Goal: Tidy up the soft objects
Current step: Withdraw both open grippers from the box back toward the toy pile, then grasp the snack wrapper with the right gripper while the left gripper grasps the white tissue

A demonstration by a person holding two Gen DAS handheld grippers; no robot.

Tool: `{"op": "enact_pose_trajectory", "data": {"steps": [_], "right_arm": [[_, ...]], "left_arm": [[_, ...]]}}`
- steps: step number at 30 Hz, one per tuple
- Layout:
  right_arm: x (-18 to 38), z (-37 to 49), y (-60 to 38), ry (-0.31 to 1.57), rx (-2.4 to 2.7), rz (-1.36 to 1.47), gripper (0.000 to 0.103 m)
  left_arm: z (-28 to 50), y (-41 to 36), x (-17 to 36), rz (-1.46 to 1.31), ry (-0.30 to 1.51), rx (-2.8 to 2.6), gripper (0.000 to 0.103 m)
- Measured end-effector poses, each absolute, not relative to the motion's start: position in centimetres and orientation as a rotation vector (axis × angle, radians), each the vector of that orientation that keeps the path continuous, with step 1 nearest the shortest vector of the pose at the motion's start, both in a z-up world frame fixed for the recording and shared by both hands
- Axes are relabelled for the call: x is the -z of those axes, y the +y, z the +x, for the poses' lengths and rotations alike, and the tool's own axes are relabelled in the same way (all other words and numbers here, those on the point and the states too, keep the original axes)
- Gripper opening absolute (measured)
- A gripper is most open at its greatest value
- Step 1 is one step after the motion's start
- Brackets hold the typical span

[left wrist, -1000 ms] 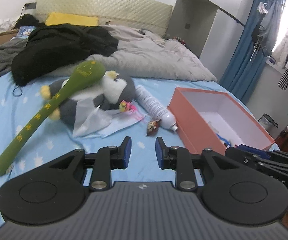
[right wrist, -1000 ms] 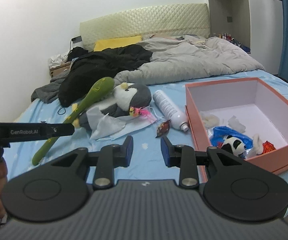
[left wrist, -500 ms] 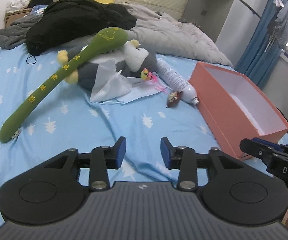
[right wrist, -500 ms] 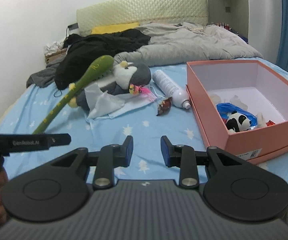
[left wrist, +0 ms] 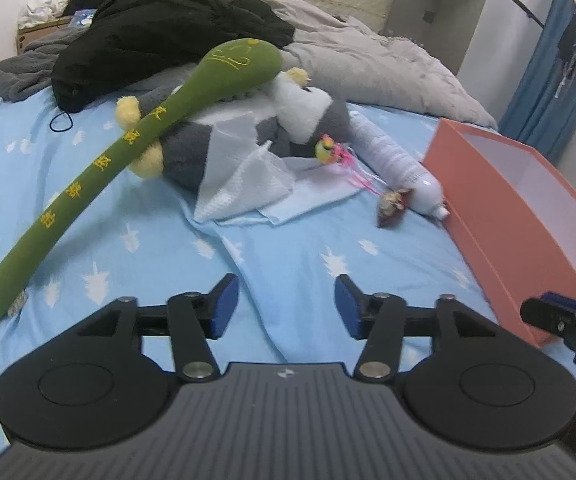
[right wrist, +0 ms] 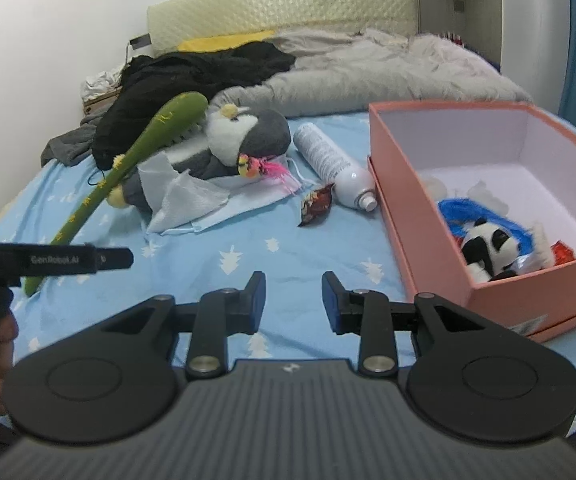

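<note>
Both the left gripper (left wrist: 286,300) and right gripper (right wrist: 293,298) hover with jaws open, empty, over the bed. The long green plush stick (left wrist: 128,152) lies across the grey penguin plush (left wrist: 308,120); next, probably reach and grasp it for the pink cardboard box (right wrist: 420,216).

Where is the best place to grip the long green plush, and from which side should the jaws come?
Grip the green plush on its thin stem, near the free lower end, from above with the jaws across it. The thick head rests on the penguin; the stem lies bare on the sheet.
</note>
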State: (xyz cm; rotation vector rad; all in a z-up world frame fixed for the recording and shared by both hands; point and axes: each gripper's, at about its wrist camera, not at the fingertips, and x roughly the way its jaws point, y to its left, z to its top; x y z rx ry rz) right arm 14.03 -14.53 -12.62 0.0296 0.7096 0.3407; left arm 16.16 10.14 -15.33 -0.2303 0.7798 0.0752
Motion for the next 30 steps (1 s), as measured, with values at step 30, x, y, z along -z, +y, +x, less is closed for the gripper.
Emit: {"op": "enact_pose_trajectory", "data": {"steps": [30], "right_arm": [[21.8, 31.1, -9.1, 0.732, -0.276, 0.084, 0.062]], "left_arm": [[29.4, 14.3, 21.8, -0.118, 0.743, -0.196, 0.076]]}}
